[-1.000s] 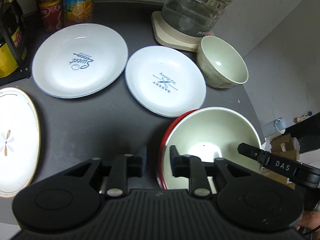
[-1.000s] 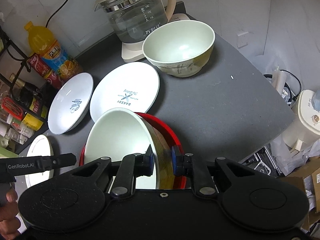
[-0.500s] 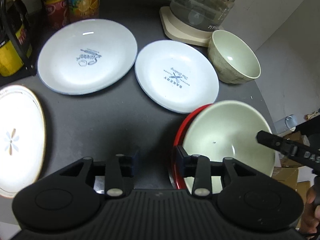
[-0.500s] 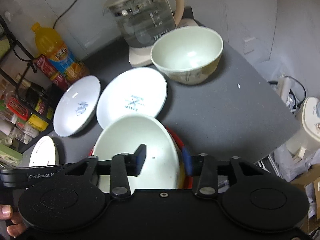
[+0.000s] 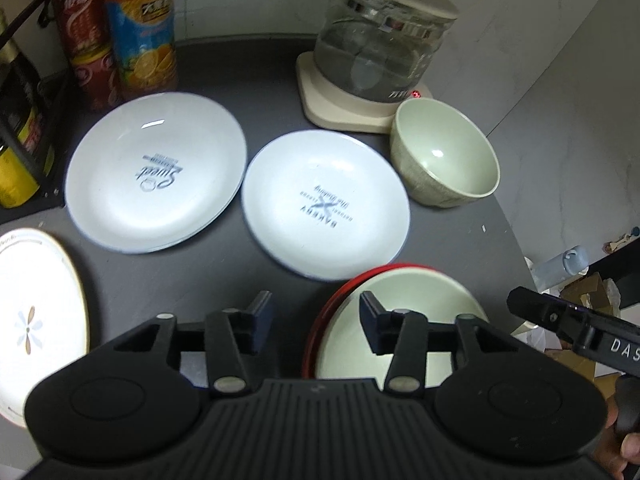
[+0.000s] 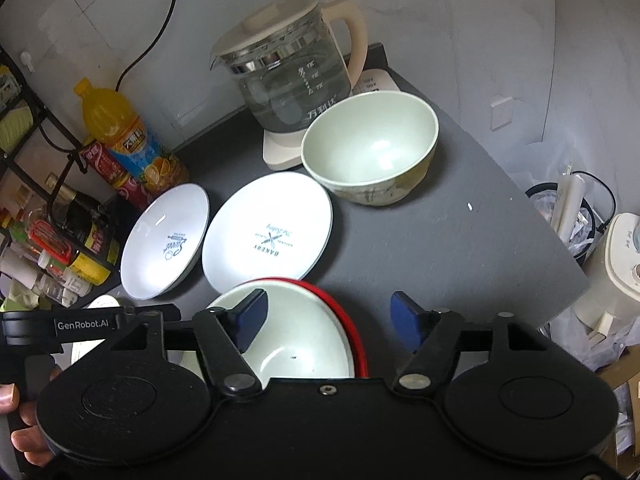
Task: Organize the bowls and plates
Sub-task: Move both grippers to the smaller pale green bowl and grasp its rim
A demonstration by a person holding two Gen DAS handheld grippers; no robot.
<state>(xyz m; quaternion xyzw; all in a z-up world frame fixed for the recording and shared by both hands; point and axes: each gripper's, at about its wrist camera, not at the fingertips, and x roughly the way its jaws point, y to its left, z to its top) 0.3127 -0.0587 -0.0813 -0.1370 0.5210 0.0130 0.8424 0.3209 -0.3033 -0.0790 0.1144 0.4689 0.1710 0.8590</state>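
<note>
A pale green bowl [image 5: 404, 320] [image 6: 296, 344] sits nested in a red dish [image 5: 320, 324] [image 6: 354, 324] at the table's near edge. My left gripper [image 5: 316, 312] straddles the dish's left rim; its jaws are opening and the pads are off it. My right gripper [image 6: 328, 310] straddles the right rim, its jaws also opening, pads clear. Farther back lie a second green bowl [image 5: 444, 160] [image 6: 372, 152], a "Bakery" plate [image 5: 324, 208] [image 6: 268, 236] and a "Sweet" plate [image 5: 156, 172] [image 6: 166, 240]. An oval gold-rimmed plate [image 5: 36, 320] lies at the left.
A glass kettle [image 5: 380, 40] [image 6: 288, 80] stands on its base at the back. An orange juice bottle [image 5: 140, 32] [image 6: 120, 132], red cans [image 5: 86, 40] and a wire rack of bottles [image 6: 60, 232] line the back left. The table ends close on the right, with clutter [image 6: 612, 272] on the floor beyond.
Both grippers have opened and lifted a little. The right let go of the tilted green bowl's wall, the left of the red rim. The bowl now sits level in the red dish.
</note>
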